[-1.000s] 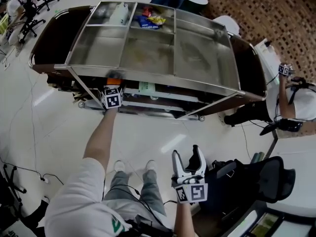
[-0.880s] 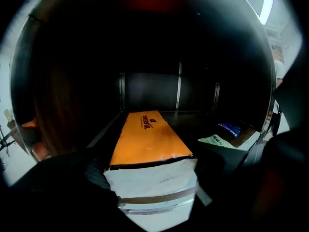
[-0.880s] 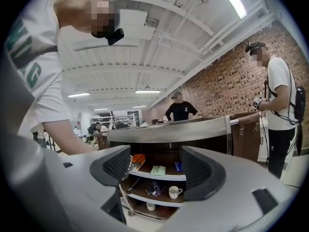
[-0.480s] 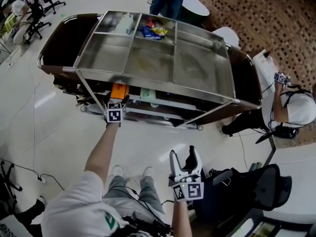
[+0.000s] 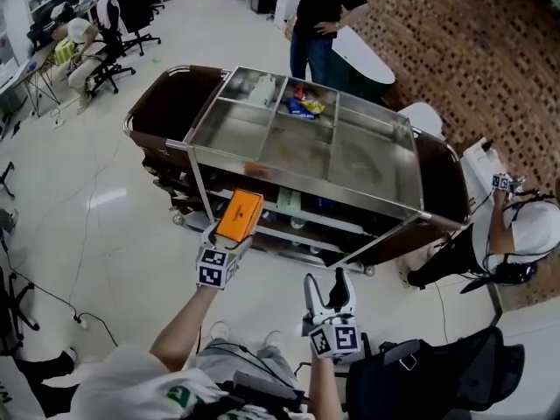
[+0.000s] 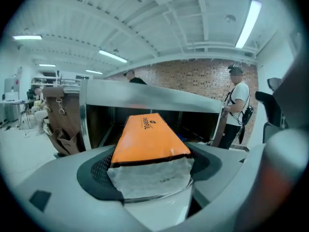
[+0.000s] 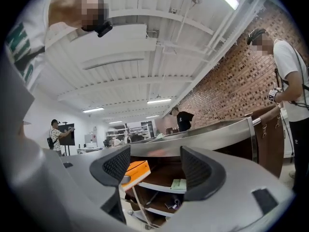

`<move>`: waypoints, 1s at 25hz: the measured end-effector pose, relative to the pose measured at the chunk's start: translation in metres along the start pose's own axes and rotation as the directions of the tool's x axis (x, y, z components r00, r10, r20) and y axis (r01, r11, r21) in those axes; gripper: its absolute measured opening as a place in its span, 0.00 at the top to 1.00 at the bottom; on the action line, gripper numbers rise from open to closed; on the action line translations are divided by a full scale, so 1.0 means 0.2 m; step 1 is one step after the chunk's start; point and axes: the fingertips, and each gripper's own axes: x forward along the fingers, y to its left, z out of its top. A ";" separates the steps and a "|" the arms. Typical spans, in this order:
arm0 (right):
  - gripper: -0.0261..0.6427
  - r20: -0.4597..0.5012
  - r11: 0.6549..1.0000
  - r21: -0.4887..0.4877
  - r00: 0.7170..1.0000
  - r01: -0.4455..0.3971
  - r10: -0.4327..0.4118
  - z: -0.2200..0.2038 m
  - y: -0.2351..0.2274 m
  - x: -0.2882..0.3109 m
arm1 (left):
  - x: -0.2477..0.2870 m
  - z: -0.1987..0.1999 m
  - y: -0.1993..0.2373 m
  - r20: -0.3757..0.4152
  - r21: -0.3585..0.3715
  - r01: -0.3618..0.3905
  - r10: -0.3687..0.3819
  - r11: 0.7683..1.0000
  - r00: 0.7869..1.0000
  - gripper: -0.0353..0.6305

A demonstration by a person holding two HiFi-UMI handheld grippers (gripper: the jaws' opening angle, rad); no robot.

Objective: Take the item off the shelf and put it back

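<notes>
Packet (image 5: 240, 214) in left gripper (image 5: 229, 237), outside cart (image 5: 297, 176) edge

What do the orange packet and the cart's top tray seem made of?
The orange packet is likely a flexible plastic or foil pouch: it has a smooth orange face and a crinkled whitish end. The cart's top tray is probably stainless steel: it is grey and dully reflective, with thin metal dividers.
</notes>
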 end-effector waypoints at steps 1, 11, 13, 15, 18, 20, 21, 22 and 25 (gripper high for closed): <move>0.45 0.008 1.000 0.005 1.000 -0.012 0.012 0.01 0.02 0.00 | -0.09 0.02 -0.02 0.009 -0.002 0.003 -0.003 1.000 1.000 0.35; 0.45 0.064 0.989 0.013 0.988 -0.145 0.144 0.11 0.20 0.00 | -0.78 0.14 -0.16 0.067 0.013 -0.055 0.054 0.998 0.996 0.36; 0.45 0.069 0.986 0.011 0.984 -0.167 0.166 0.13 0.23 0.00 | -0.87 0.16 -0.18 0.080 0.019 -0.063 0.061 0.998 0.995 0.36; 0.45 0.072 0.982 0.011 0.980 -0.186 0.185 0.14 0.26 0.00 | -0.94 0.17 -0.20 0.098 -0.003 -0.068 0.068 0.998 0.993 0.36; 0.45 0.073 0.978 0.014 0.975 -0.210 0.208 0.14 0.30 0.00 | -1.03 0.20 -0.21 0.130 -0.019 -0.081 0.082 0.997 0.988 0.36; 0.45 0.071 0.975 0.015 0.972 -0.224 0.222 0.13 0.33 0.01 | -1.07 0.23 -0.21 0.148 0.008 -0.095 0.093 0.995 0.985 0.36; 0.45 0.070 0.973 0.016 0.971 -0.231 0.230 0.13 0.34 0.01 | -1.08 0.24 -0.21 0.159 0.015 -0.100 0.097 0.995 0.983 0.36; 0.45 0.069 0.971 0.018 0.969 -0.238 0.237 0.13 0.36 0.01 | -1.10 0.25 -0.20 0.169 0.014 -0.103 0.099 0.995 0.981 0.36; 0.45 0.062 0.967 0.022 0.965 -0.256 0.254 0.12 0.40 0.00 | -1.14 0.26 -0.20 0.189 -0.001 -0.108 0.107 0.994 0.976 0.36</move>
